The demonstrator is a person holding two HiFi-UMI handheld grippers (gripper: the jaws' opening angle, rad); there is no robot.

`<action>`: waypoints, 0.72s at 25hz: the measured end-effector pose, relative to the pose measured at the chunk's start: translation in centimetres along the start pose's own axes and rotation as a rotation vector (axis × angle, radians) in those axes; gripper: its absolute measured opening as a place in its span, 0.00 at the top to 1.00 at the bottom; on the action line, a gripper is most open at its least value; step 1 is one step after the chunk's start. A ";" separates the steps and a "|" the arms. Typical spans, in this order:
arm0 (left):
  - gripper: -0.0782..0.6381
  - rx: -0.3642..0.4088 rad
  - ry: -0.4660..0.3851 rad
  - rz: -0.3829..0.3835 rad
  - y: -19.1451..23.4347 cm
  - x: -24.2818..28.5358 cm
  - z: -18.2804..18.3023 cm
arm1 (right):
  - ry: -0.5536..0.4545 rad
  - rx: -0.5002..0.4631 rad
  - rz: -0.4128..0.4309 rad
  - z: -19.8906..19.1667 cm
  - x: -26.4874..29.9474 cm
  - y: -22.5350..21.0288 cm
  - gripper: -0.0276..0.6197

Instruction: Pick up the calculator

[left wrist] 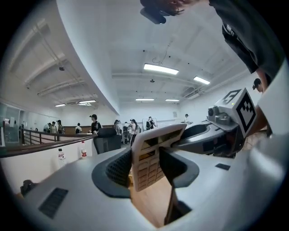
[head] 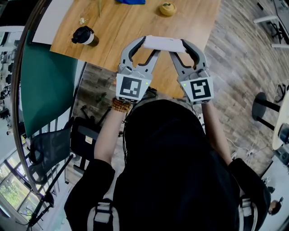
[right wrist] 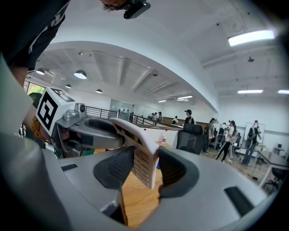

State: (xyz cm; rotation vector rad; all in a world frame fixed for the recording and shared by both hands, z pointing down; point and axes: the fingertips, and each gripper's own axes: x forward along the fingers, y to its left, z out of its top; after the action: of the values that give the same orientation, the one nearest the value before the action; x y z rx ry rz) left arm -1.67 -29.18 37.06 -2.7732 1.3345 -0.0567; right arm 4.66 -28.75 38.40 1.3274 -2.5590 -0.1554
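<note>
Black-clad shoulders and a hooded head fill the bottom of the head view, with both forearms reaching forward. Each hand's jaws are closed on one end of the white calculator [head: 163,43]: the left gripper [head: 150,46] clamps its left end and the right gripper [head: 178,46] its right end. It hangs keys-down, clear of the wooden worktop [head: 135,22], over the near edge. Farther back on the worktop stand a black-and-white cup [head: 83,36] and a small yellow object [head: 168,8], well apart.
</note>
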 end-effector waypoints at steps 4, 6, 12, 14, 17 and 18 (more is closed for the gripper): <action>0.61 -0.009 0.004 -0.002 0.0 0.0 -0.2 | 0.010 0.006 -0.002 -0.2 0.0 0.0 0.70; 0.61 -0.010 0.005 -0.006 0.0 0.1 -0.3 | 0.012 0.011 -0.001 -0.4 0.0 0.0 0.70; 0.61 -0.008 0.011 -0.019 -0.1 0.1 -0.4 | 0.014 0.030 -0.006 -0.6 -0.1 0.0 0.70; 0.61 -0.012 0.014 -0.021 -0.1 0.2 -0.6 | 0.018 0.035 -0.005 -0.8 -0.1 0.1 0.70; 0.61 -0.013 0.018 -0.025 -0.1 0.2 -0.7 | 0.025 0.045 -0.003 -1.0 0.0 0.1 0.70; 0.61 -0.014 0.020 -0.027 -0.1 0.2 -0.8 | 0.028 0.045 -0.003 -1.1 0.0 0.1 0.70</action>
State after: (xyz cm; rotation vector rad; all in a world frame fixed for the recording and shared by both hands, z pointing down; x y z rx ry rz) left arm -1.47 -29.32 37.84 -2.8097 1.3073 -0.0770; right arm 4.92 -28.66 39.44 1.3393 -2.5519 -0.0803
